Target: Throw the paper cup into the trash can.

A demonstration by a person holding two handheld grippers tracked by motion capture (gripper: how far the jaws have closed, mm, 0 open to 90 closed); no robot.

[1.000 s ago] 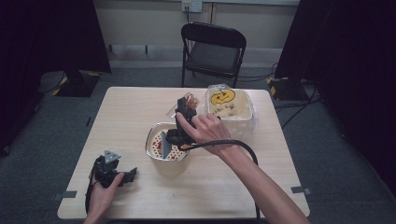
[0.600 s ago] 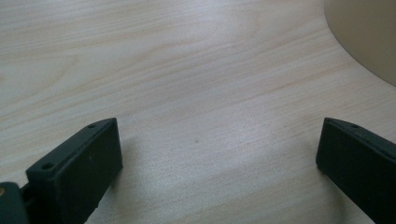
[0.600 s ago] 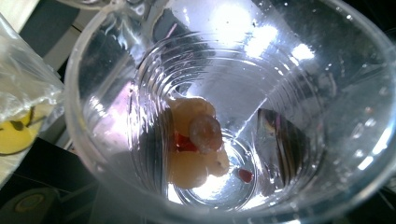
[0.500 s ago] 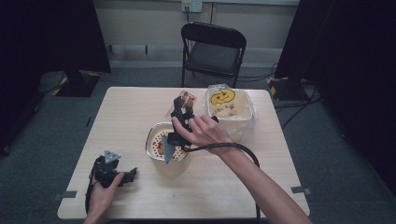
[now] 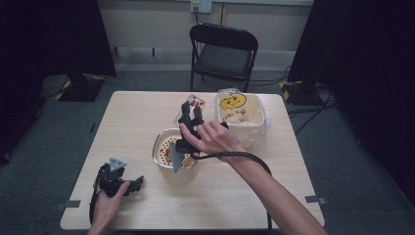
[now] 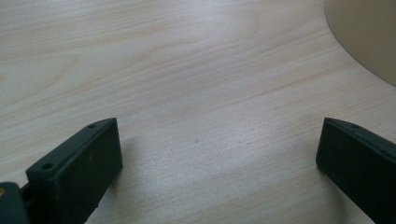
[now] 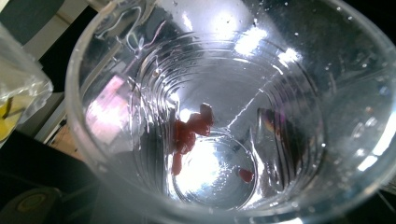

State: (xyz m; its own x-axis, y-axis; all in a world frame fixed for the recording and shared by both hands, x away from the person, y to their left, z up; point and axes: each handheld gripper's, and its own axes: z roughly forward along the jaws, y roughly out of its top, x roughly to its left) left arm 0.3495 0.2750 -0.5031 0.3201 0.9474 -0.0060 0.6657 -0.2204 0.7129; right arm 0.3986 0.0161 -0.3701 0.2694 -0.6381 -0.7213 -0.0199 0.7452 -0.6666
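My right gripper is shut on a clear plastic cup, held in the air just beyond a round bowl of red and white pieces. The right gripper view looks straight into the cup. A few red beans cling near its bottom. A person's hand wraps the gripper body above the bowl. My left gripper rests on the wooden table near the front left, held by the other hand. Its jaws stand wide open with bare wood between them.
A clear plastic tub with a yellow pumpkin face sits at the back right of the table, close to the cup. A black folding chair stands behind the table. The bowl's side shows at the top right of the left gripper view.
My right gripper has swung the cup up and away from over the bowl toward the far side. The left gripper has stayed in place.
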